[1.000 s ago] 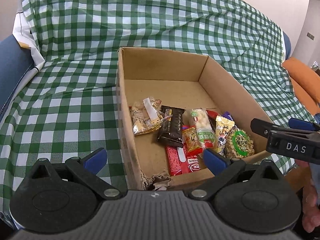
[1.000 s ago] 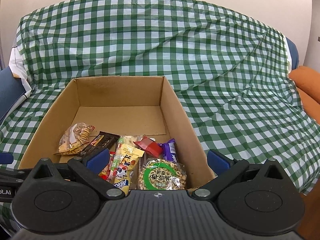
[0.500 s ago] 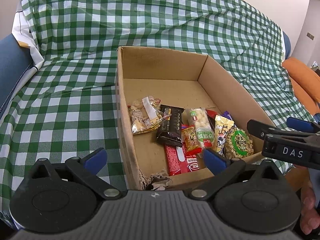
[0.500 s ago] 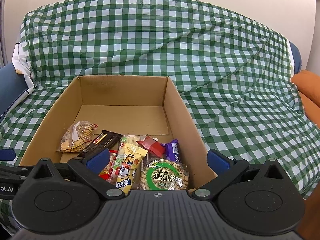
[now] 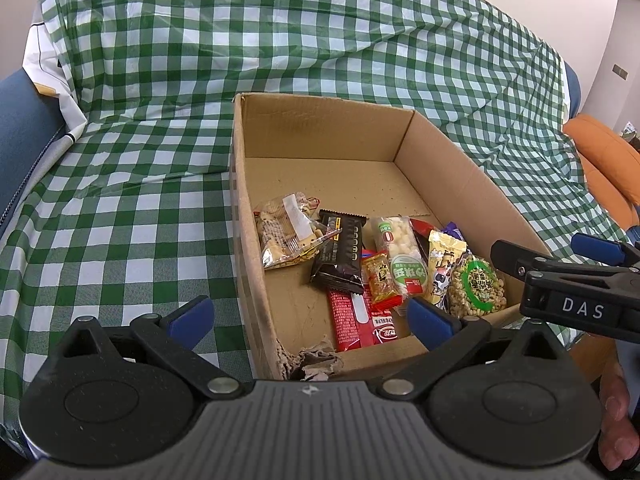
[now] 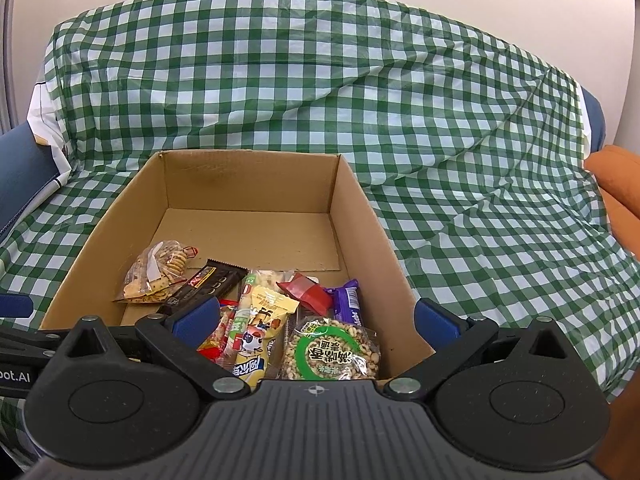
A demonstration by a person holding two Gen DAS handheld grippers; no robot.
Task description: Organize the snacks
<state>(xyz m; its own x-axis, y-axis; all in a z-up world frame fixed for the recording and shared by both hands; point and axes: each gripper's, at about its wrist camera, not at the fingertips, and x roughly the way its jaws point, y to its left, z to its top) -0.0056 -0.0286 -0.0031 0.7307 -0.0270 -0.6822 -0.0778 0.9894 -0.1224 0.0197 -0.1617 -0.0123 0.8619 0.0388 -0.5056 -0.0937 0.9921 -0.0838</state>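
Note:
An open cardboard box (image 5: 244, 216) (image 6: 362, 216) sits on a green checked cloth (image 5: 120, 208). Its near half holds a cracker bag (image 5: 286, 236) (image 6: 160, 272), a black bar (image 5: 340, 256) (image 6: 212, 284), a red wrapper (image 5: 360, 320), a peanut bag with a green label (image 5: 476, 284) (image 6: 332, 354), a yellow pack (image 6: 260, 328) and a purple bar (image 6: 348, 304). My left gripper (image 5: 310, 320) is open over the box's near left corner and holds nothing. My right gripper (image 6: 316, 318) (image 5: 560, 276) is open above the near right snacks, also without anything in it.
The far half of the box floor is bare cardboard. The near left corner of the box (image 5: 312, 360) is torn. Blue upholstery (image 5: 24, 128) shows at the left and an orange cushion (image 5: 604, 156) at the right. A person's hand (image 5: 616, 420) is at the lower right.
The right gripper has drifted slightly left, so the box sits a little further right in its view. The snacks and the left gripper have hardly moved.

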